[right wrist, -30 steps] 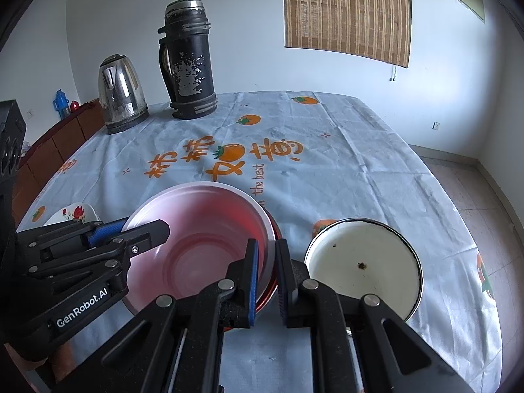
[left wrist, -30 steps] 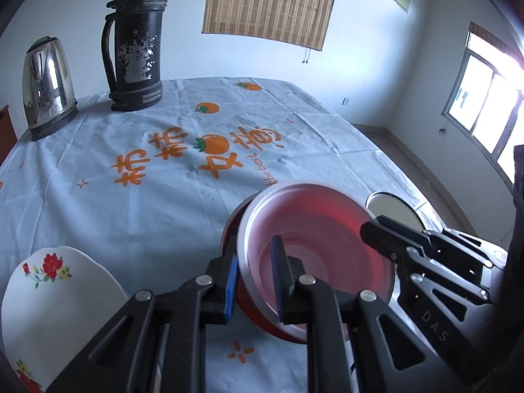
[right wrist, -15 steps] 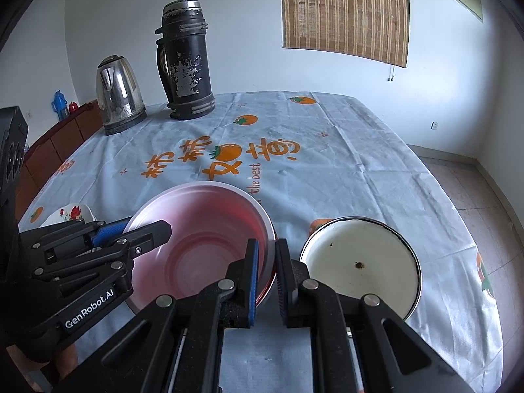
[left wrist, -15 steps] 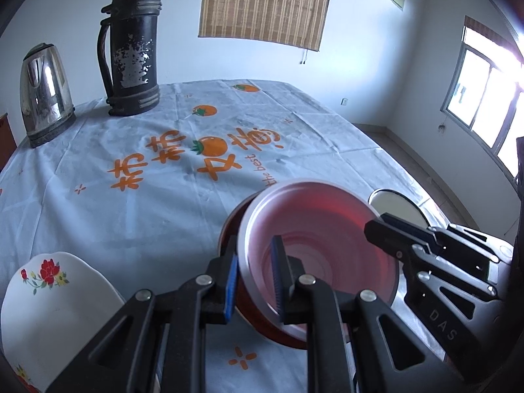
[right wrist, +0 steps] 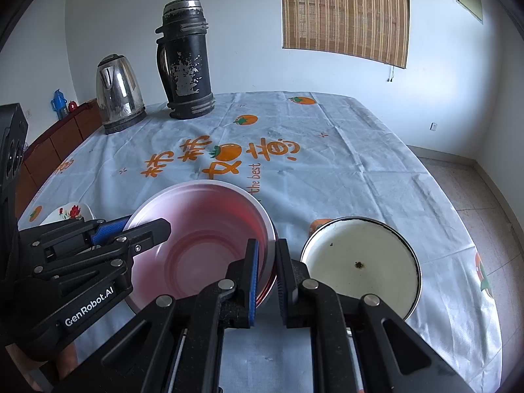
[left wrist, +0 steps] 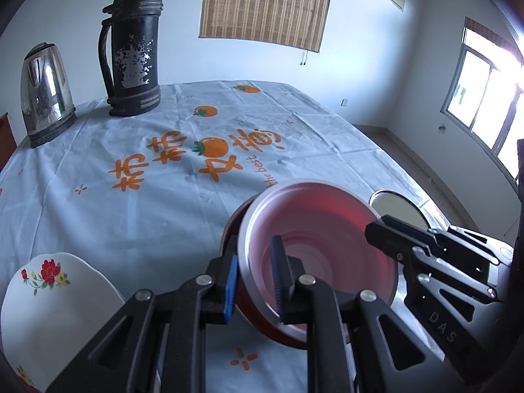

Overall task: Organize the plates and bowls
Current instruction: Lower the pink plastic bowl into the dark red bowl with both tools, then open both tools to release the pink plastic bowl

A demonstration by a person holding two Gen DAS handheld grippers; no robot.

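A red bowl with a pale inside (left wrist: 322,229) (right wrist: 203,229) is held between both grippers, a little above the tablecloth. My left gripper (left wrist: 253,281) is shut on its left rim. My right gripper (right wrist: 265,275) is shut on its right rim, and it shows in the left wrist view (left wrist: 393,232). The left gripper shows in the right wrist view (right wrist: 131,229). A white enamel plate (right wrist: 360,262) (left wrist: 398,206) lies on the table right of the bowl. A white plate with red flowers (left wrist: 49,308) (right wrist: 67,211) lies at the near left.
A black thermos (left wrist: 132,46) (right wrist: 185,60) and a steel kettle (left wrist: 44,91) (right wrist: 119,93) stand at the far left of the table. The tablecloth (left wrist: 163,150) is pale blue with orange prints. A wooden cabinet (right wrist: 49,154) stands left of the table.
Both grippers have risen slightly with the bowl, and the bowl has tilted a little. Their grip has not changed.
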